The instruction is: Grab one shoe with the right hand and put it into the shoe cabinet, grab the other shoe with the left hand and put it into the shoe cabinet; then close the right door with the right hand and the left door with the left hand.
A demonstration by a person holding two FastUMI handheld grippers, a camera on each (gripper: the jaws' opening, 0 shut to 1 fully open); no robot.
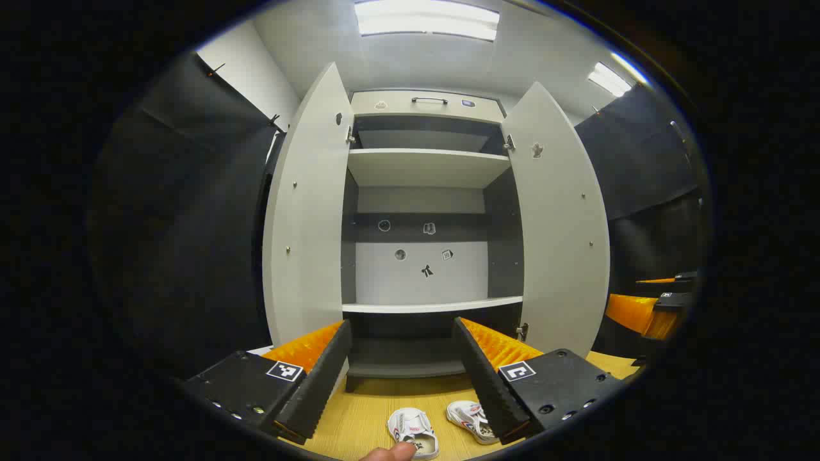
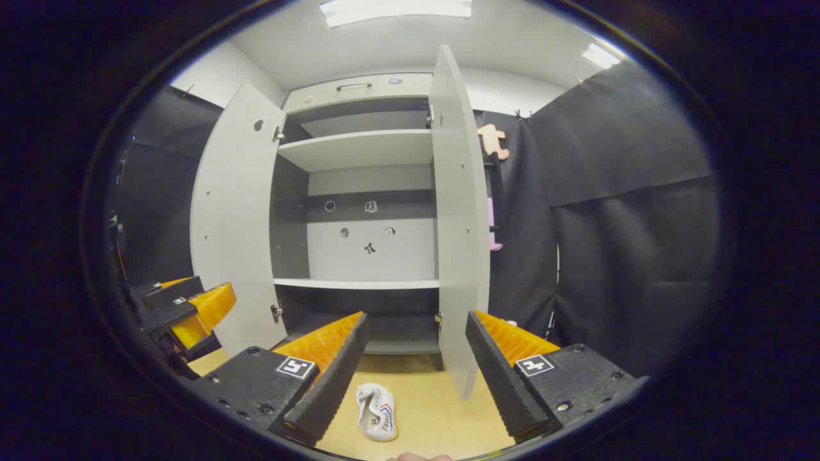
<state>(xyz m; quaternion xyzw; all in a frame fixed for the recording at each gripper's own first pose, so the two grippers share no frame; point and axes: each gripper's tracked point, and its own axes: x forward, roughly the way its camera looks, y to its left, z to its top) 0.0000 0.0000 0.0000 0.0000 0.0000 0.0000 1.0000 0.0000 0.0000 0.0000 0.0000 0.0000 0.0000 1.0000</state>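
Shoe [image 2: 376, 412] below right tool [image 2: 405, 374]

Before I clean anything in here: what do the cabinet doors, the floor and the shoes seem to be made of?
Cabinet doors: probably laminated board, smooth matt pale grey with small metal fittings. Floor: wood or wood-look laminate, yellowish with faint straight grain. Shoes: likely canvas or fabric uppers, white with coloured marks; soles cannot be told.
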